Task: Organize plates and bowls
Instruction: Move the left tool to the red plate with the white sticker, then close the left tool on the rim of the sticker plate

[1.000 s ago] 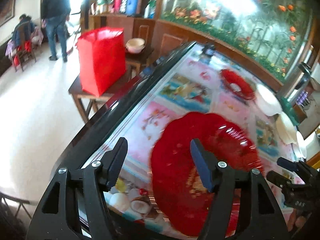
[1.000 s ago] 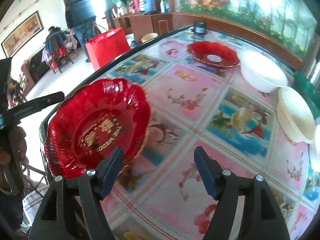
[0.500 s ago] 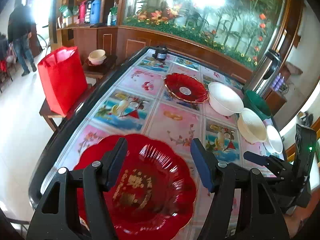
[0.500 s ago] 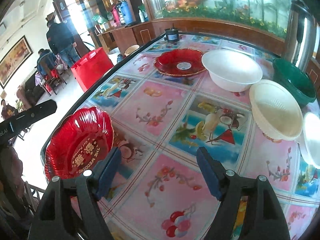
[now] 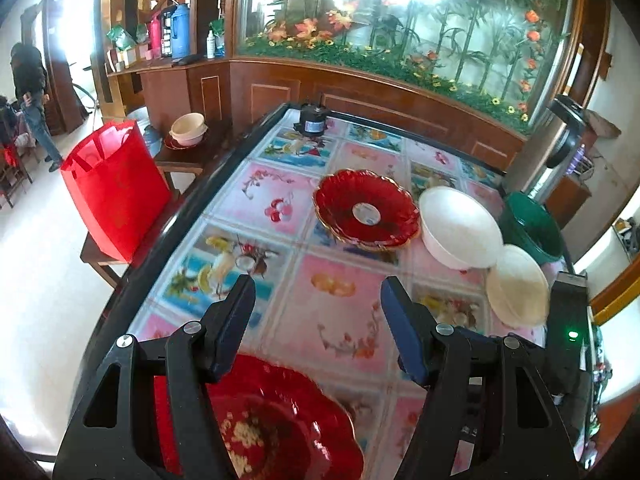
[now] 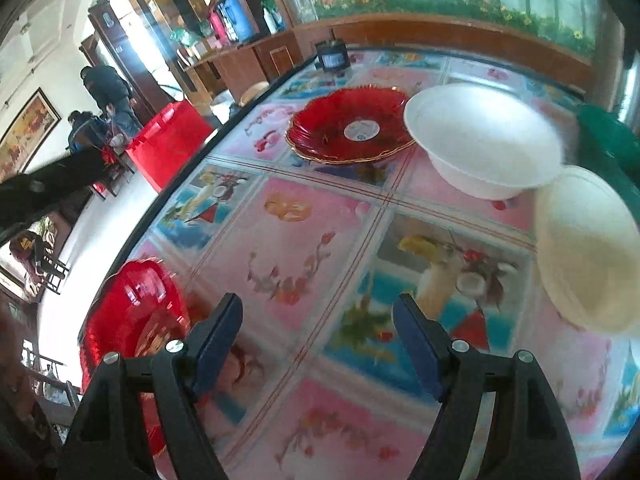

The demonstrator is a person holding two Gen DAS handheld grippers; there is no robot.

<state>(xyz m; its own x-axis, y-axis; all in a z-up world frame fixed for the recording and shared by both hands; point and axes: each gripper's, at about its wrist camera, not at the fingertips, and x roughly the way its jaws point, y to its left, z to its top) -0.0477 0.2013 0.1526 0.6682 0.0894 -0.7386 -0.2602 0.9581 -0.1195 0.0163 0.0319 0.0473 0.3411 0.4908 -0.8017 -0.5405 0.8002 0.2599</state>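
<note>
Below both sets of tongs (image 5: 318, 312) (image 6: 318, 332), now gaping and empty, red plate (image 5: 276, 428) farther back than before.

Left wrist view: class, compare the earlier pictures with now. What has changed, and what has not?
The left gripper has drawn back from the near red plate, open and empty, bringing the far red plate and white bowl into view. The dishes themselves stayed put.

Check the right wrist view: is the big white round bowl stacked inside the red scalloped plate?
No, the white bowl stands on the table beside the red plate.
</note>
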